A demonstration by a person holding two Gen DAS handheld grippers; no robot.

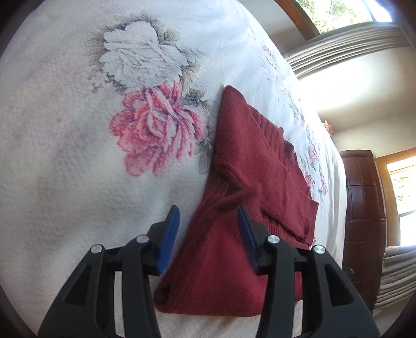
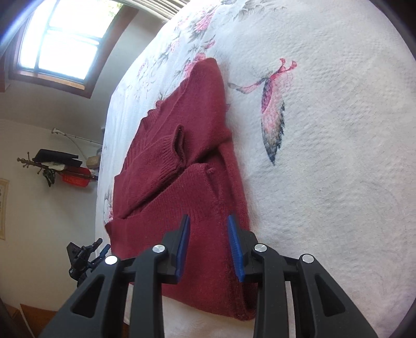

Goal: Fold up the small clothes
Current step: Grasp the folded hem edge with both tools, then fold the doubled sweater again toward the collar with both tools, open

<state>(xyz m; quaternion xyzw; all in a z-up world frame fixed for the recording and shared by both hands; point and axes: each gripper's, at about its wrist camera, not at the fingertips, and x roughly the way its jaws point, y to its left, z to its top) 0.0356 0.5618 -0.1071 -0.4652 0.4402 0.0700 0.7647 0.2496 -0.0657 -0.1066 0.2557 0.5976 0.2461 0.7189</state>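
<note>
Dark red knit sweater (image 1: pixel 234 197) lies partly folded on a bed, on a white textured bedspread (image 1: pixel 65 156) printed with flowers. Both sleeves are crossed over the body; ribbed cuffs and hem visible.

Left wrist view: left hand-held gripper (image 1: pixel 209 221) hangs over the near edge of the sweater, blue-padded fingers (image 1: pixel 169 234) apart, nothing between them but the knit below; whether the pads touch the fabric I cannot tell. A large pink printed rose (image 1: pixel 156 130) sits just left of the sweater, a white one beyond it. Far right: dark wooden wardrobe (image 1: pixel 364 208), window (image 1: pixel 343 13), pleated curtain (image 1: pixel 351 46).

Right wrist view: right hand-held gripper (image 2: pixel 208 234) is likewise over the near hem, jaws parted, holding nothing. This view shows an open sleeve cuff (image 2: pixel 179 140) standing up from the fold, which the left view does not show as an opening. Printed butterfly (image 2: pixel 273 117) on the bedspread to the right of the sweater. At the left: a paned window (image 2: pixel 59 36), a wall rack (image 2: pixel 59 169) with dark and red items, and the left hand-held gripper low beside the bed edge.
</note>
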